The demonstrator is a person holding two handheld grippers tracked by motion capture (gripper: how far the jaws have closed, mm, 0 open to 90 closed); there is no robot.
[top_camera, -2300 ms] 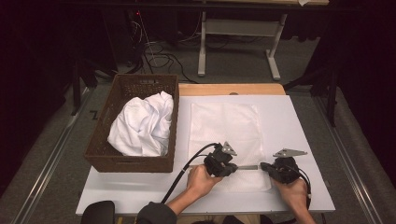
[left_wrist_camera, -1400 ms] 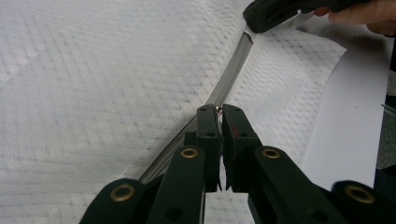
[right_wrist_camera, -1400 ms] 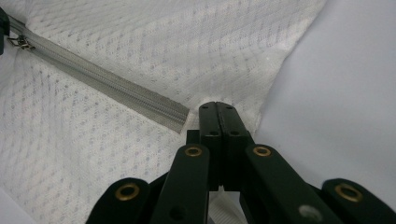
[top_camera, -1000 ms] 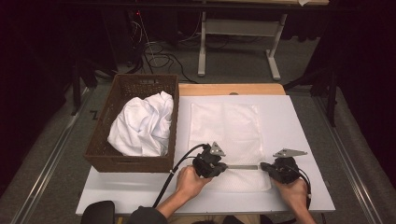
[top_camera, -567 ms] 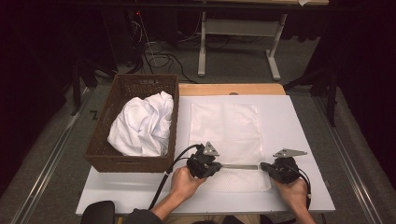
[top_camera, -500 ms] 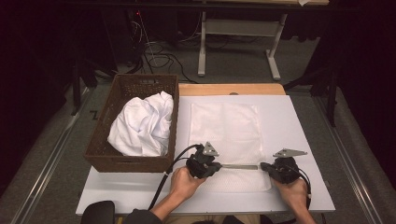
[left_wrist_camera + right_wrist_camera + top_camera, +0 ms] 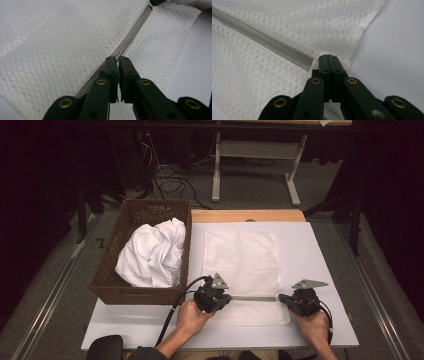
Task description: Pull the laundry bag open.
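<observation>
Leftward along the zipper [image 7: 252, 298] is where the left gripper [image 7: 223, 301] has travelled since the earlier frames, from nearer the cloth's middle to its left part, while the right gripper [image 7: 286, 300] has kept its place at the right end.

On the white table [image 7: 325, 270] a white mesh cover [image 7: 240, 255] lies flat, its near edge running between the two hands. To its left stands a brown wicker basket [image 7: 110, 270] with a bundle of white fabric [image 7: 150, 255] in it.

In the high view the grey zipper shows as a straight line from one gripper to the other. In the left gripper view the left fingers [image 7: 110, 67] are almost closed, pinching a small metal zipper pull [image 7: 117, 58] at their tips. In the right gripper view the right fingers [image 7: 324, 65] are fully closed, clamping the cover's fabric just beside the zipper's end.
</observation>
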